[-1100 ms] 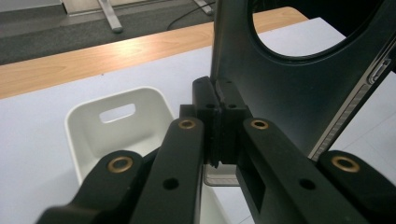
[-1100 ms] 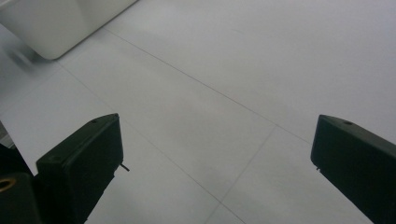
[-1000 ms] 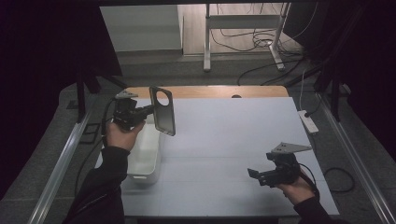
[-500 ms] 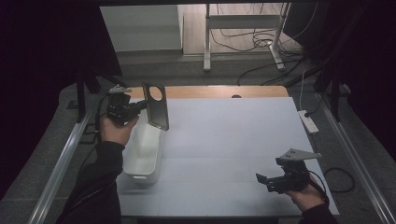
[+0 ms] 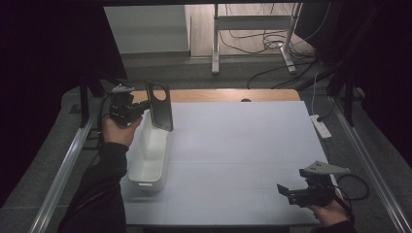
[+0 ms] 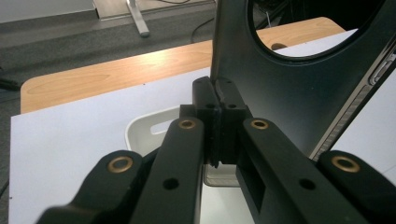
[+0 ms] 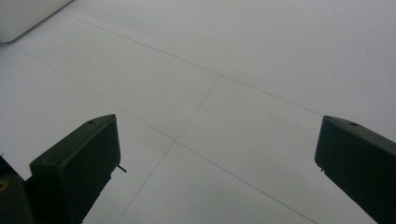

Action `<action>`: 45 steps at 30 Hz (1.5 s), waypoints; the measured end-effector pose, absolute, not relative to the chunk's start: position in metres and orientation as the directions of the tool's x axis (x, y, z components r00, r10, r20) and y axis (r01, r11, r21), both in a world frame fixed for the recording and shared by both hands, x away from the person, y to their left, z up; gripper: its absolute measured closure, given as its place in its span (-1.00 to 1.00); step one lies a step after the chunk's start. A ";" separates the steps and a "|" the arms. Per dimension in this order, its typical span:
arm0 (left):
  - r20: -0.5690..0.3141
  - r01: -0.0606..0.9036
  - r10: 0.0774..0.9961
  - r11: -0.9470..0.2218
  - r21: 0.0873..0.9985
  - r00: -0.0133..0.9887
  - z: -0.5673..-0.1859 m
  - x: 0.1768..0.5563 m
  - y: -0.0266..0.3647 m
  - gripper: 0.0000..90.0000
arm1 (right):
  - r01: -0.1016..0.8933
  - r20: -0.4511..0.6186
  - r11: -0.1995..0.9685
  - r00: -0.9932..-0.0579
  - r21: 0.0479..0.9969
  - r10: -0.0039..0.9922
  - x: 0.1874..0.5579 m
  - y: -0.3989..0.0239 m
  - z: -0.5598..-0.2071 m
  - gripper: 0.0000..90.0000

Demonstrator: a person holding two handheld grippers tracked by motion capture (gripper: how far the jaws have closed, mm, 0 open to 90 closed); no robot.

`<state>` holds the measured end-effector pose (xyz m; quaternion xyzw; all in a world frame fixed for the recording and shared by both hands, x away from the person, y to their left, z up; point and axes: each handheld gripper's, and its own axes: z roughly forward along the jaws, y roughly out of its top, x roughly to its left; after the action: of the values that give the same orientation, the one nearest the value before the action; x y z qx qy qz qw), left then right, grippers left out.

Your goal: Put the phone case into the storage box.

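Left gripper point(image 6: 217, 100) clamps the thin, stiff, slick phone case point(image 5: 160, 105) by its lower edge, likely light; right gripper point(image 7: 217, 154) gapes empty.

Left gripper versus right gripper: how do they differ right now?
The left gripper has its jaws shut on the dark phone case, held upright over the white bin; the right gripper has its jaws open with nothing between them. The left is at the table's far left, the right near its front right corner. Both are hand-held.
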<state>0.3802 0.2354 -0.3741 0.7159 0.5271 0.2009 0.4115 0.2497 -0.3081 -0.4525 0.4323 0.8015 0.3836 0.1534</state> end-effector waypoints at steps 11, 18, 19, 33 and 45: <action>-0.141 0.589 0.930 -0.093 0.802 0.339 -0.374 0.390 0.241 0.98 | 0.582 0.099 0.305 -0.559 0.754 0.823 0.242 -0.316 -0.455 -0.99; -0.135 0.590 0.935 -0.091 0.802 0.327 -0.375 0.396 0.245 0.98 | 0.582 0.099 0.305 -0.559 0.754 0.823 0.242 -0.316 -0.455 -0.99; -0.138 0.591 0.936 -0.087 0.802 0.325 -0.375 0.397 0.246 0.98 | 0.583 0.099 0.305 -0.559 0.753 0.823 0.242 -0.316 -0.455 -0.99; -0.148 0.600 0.948 -0.055 0.798 0.283 -0.386 0.412 0.252 0.98 | 0.584 0.098 0.313 -0.565 0.749 0.820 0.242 -0.315 -0.455 -0.98; -0.138 0.599 0.954 -0.051 0.799 0.265 -0.396 0.422 0.250 0.98 | 0.588 0.100 0.317 -0.567 0.744 0.818 0.243 -0.315 -0.456 -0.98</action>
<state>0.4216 0.2501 -0.3963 0.6894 0.5631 0.2239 0.3968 0.2430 -0.3150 -0.4557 0.4405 0.7977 0.3839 0.1496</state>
